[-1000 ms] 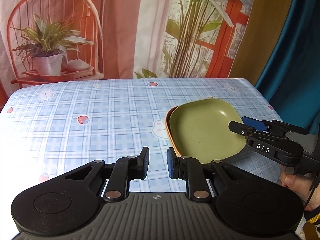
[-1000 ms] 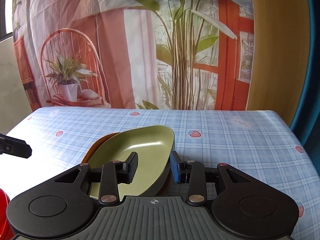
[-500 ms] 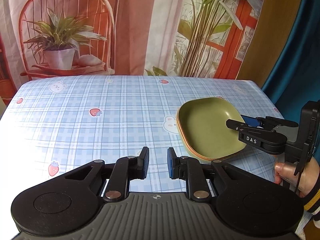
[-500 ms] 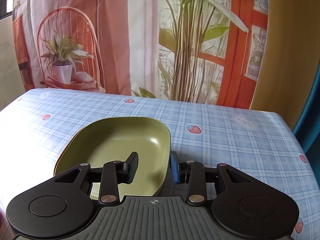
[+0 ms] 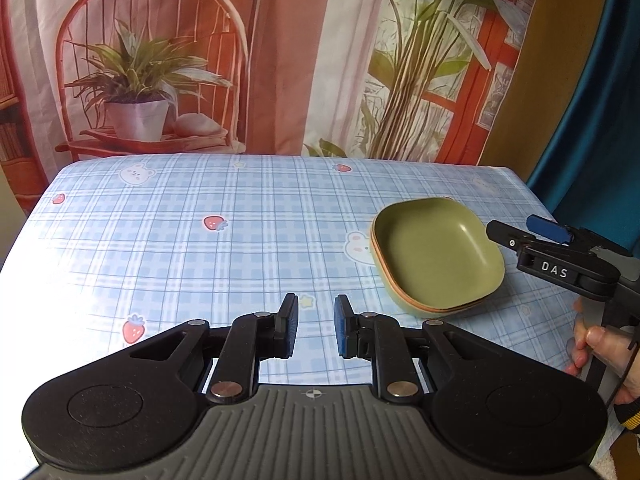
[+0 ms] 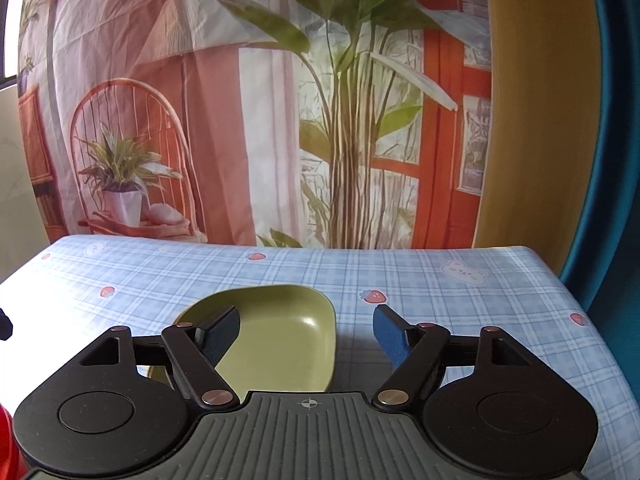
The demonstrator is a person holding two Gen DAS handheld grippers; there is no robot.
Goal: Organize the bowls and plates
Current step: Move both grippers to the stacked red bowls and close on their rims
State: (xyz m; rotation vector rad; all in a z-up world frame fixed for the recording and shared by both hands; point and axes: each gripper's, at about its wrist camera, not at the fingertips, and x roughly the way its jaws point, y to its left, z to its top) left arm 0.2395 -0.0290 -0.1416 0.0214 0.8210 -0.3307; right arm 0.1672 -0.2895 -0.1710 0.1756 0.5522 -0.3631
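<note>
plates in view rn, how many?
2. A green plate sits nested on an orange plate, of which only the rim shows, at the right side of the table. More could be hidden underneath the stack.

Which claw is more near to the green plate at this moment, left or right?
Right. The right claw is open at the green plate, one finger over its rim. The left claw hovers apart, over the tablecloth.
</note>
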